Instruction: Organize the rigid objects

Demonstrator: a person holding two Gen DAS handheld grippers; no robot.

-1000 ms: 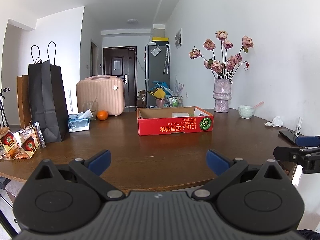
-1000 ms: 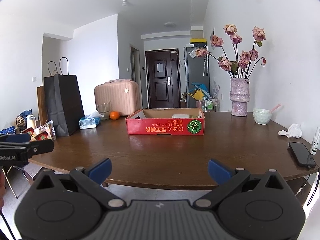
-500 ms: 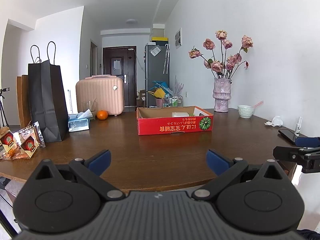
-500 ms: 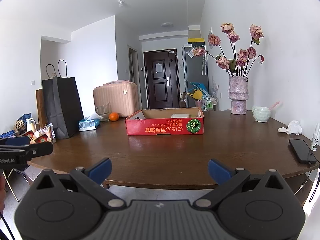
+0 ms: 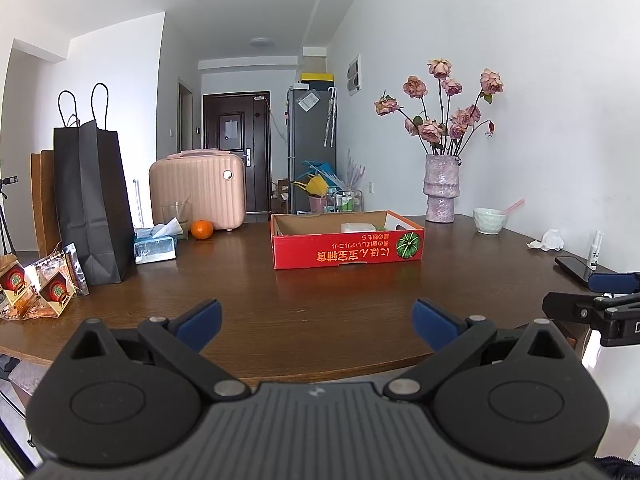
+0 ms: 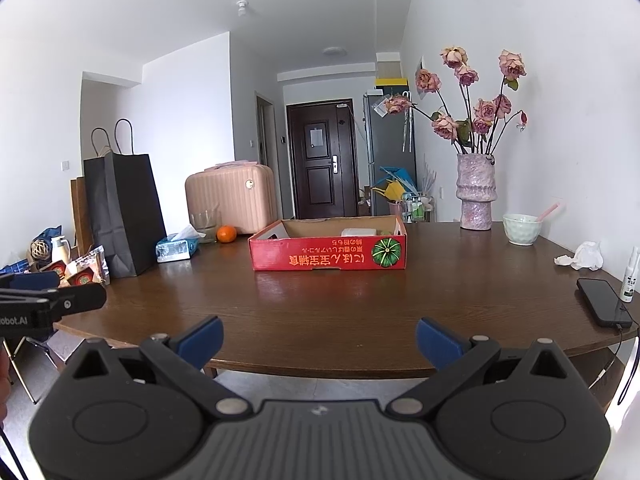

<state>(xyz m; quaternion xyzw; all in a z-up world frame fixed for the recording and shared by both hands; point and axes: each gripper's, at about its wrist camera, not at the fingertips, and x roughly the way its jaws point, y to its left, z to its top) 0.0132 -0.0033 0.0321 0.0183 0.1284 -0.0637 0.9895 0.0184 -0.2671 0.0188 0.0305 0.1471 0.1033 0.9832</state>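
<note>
I hold both hand-held grippers wide open and empty at the near edge of the dark wooden counter: left hand-held gripper, right hand-held gripper. Straight ahead, well apart, lies the red cardboard tray, long axis crosswise; neither gripper looks clearly nearer. Since a second ago, almost nothing has shifted.

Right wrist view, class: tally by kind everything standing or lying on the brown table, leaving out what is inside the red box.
Paper bags: 2
Suitcase: 1
Glass: 1
Tissue box: 1
Orange: 1
Red box: 1
Vase: 1
Bowl: 1
Crumpled tissue: 1
Phone: 1
Spray bottle: 1
Snack packets: cannot count
Total: 12
</note>
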